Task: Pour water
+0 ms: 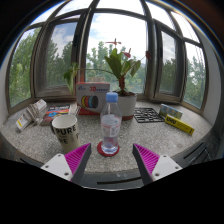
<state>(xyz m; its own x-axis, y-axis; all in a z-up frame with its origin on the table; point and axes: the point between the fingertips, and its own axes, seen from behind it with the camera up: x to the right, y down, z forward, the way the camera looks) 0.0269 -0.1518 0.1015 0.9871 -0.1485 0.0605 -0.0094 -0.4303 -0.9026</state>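
Note:
A clear plastic water bottle [110, 122] with a pale blue cap stands upright on a red coaster [109, 150] on the speckled counter [170, 140]. A cup [65, 130] with dark lettering stands to the bottle's left. My gripper [112, 160] is open. Its pink pads [78, 158] sit apart on either side, just short of the bottle's base. The bottle stands just ahead of the fingers, free of them.
A potted plant [124, 75] with pink flowers and a red-and-white box [92, 98] stand behind the bottle by the bay window. A book and small items [35, 112] lie at the left, a yellow package [180, 123] and a keyboard-like object [148, 115] at the right.

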